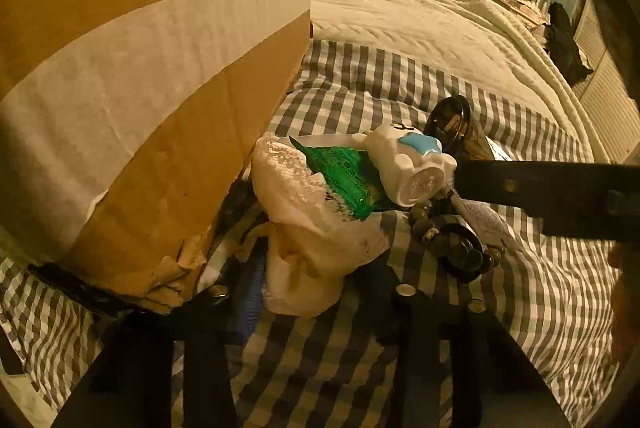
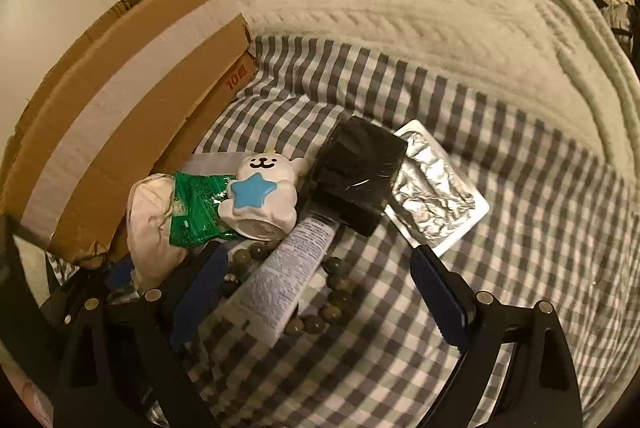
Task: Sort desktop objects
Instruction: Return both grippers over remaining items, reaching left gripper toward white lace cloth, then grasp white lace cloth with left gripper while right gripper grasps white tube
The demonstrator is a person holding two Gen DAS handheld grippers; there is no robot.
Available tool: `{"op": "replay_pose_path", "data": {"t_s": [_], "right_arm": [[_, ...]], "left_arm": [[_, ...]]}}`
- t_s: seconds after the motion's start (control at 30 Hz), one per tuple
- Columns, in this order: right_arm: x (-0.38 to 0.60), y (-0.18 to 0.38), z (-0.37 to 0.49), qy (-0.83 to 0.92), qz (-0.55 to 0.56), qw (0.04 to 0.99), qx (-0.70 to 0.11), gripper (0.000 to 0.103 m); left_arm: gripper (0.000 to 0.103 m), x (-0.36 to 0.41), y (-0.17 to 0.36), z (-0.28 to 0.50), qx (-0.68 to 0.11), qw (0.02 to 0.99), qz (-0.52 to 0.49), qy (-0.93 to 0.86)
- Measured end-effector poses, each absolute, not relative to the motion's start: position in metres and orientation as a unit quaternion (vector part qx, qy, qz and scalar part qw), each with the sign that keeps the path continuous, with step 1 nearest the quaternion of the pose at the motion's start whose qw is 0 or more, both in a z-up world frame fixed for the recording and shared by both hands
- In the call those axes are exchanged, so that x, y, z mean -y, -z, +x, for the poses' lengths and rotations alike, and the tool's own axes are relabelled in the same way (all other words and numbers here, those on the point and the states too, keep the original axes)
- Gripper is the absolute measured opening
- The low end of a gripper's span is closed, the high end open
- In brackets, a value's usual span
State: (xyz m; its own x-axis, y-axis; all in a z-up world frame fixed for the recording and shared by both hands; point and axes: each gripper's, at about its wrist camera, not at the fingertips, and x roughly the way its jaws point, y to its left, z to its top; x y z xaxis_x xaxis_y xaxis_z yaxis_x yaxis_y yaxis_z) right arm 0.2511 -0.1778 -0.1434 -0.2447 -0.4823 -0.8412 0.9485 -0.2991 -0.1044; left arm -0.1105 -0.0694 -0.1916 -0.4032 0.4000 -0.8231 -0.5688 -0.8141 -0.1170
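Dim, warm yellowish indoor light, soft shadows, heavy fisheye bending and dark vignetted corners.

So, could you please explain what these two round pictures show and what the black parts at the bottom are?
A person holds a two-finger gripper in each hand, and each carries a fisheye camera looking along its fingers. One picture is from the left gripper, the other from the right gripper.

On the grey-and-white checked sheet stand a brown cardboard box, a white toy animal with a blue star, a green foil packet, a black cylinder, a silver foil blister pack, a white printed tube and dark round beads.

The left jaws sit around a crumpled white wad; whether they press it is unclear. The right jaws are open and hold nothing.
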Motion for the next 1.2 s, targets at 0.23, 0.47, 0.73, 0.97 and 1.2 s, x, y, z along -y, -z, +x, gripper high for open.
{"op": "replay_pose_path", "data": {"t_s": [0.23,0.47,0.73,0.97,1.2], "right_arm": [[0.192,0.161,0.253,0.714,0.380,0.477,-0.343,0.047],[0.190,0.170,0.260,0.707,0.373,0.471,-0.374,0.030],[0.172,0.165,0.259,0.712,0.379,0.459,-0.373,0.027],[0.149,0.156,0.263,0.752,0.400,0.390,-0.349,0.027],[0.112,0.148,0.265,0.762,0.405,0.373,-0.339,0.027]], "left_arm": [[0.032,0.070,0.189,-0.109,-0.096,0.304,-0.464,-0.826],[0.023,0.069,0.186,-0.106,-0.096,0.311,-0.462,-0.825],[0.019,0.074,0.180,-0.099,-0.089,0.316,-0.464,-0.823],[0.019,0.075,0.178,-0.089,-0.088,0.324,-0.473,-0.814],[0.019,0.072,0.172,-0.068,-0.092,0.361,-0.476,-0.796]]}}
